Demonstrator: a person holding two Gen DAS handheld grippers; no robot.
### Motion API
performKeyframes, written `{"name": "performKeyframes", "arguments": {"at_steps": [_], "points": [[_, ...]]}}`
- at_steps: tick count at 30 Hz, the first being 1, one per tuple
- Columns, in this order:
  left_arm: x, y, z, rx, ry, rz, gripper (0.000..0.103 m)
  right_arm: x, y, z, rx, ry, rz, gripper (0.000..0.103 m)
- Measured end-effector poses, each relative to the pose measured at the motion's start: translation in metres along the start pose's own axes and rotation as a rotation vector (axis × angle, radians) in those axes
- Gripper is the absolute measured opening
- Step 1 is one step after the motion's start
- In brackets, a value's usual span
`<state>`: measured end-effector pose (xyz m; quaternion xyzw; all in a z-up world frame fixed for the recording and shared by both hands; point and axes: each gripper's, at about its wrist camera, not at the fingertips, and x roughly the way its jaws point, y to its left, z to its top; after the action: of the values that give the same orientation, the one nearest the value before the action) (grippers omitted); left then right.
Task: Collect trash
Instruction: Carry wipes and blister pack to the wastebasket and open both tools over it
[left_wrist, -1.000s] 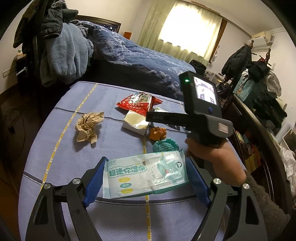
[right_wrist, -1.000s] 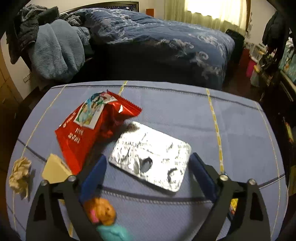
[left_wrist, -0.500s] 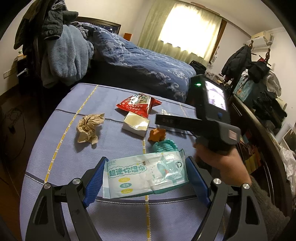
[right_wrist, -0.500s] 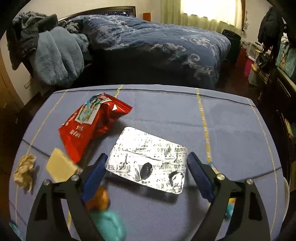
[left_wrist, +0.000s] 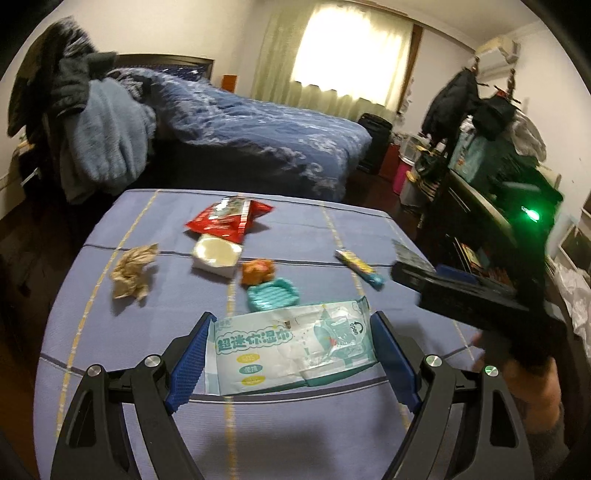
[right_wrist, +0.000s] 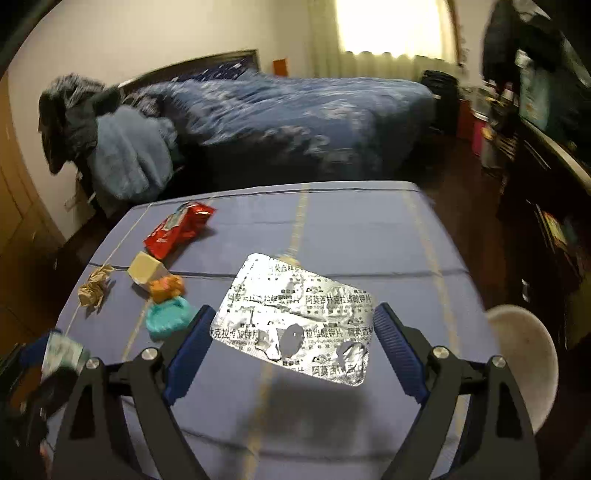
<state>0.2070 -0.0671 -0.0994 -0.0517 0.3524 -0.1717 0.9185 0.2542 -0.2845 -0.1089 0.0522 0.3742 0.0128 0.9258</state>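
Note:
My left gripper (left_wrist: 291, 341) is shut on a teal and white wet-wipe packet (left_wrist: 291, 345), held above the blue table (left_wrist: 332, 424). My right gripper (right_wrist: 295, 332) is shut on a silver foil blister sheet (right_wrist: 295, 317), lifted above the table (right_wrist: 369, 236). On the table lie a red snack bag (left_wrist: 229, 219), a crumpled brown paper ball (left_wrist: 133, 271), a white and yellow box (left_wrist: 216, 254), an orange piece (left_wrist: 258, 271), a teal ridged object (left_wrist: 273, 293) and a small wrapper (left_wrist: 360, 267). The right gripper's body (left_wrist: 480, 295) shows at the right of the left wrist view.
A white round bin (right_wrist: 524, 354) stands beside the table's right edge in the right wrist view. A bed with a blue quilt (left_wrist: 266, 133) lies behind the table. A chair draped with clothes (left_wrist: 96, 133) is at the back left. Dark furniture (left_wrist: 498, 206) stands on the right.
My right gripper has lifted the foil sheet off the table and swung it up and to the right, towards the white bin. The left gripper holds the wipe packet as before.

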Motion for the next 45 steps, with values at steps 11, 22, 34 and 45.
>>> {"name": "performKeyframes", "arguments": {"at_steps": [11,22,34,45], "points": [[0.023,-0.079,0.004,0.156,0.020,-0.067,0.084,-0.068,-0.095,-0.048,0.148,-0.071,-0.093,0.087],[0.053,-0.160,0.012,0.269,0.042,-0.175,0.084,-0.105,-0.172,-0.077,0.252,-0.116,-0.192,0.087],[0.120,-0.269,0.025,0.380,0.133,-0.297,0.084,-0.090,-0.245,-0.102,0.345,-0.093,-0.243,0.087],[0.179,-0.323,0.024,0.414,0.219,-0.293,0.095,-0.053,-0.277,-0.107,0.363,-0.061,-0.260,0.088]]}}
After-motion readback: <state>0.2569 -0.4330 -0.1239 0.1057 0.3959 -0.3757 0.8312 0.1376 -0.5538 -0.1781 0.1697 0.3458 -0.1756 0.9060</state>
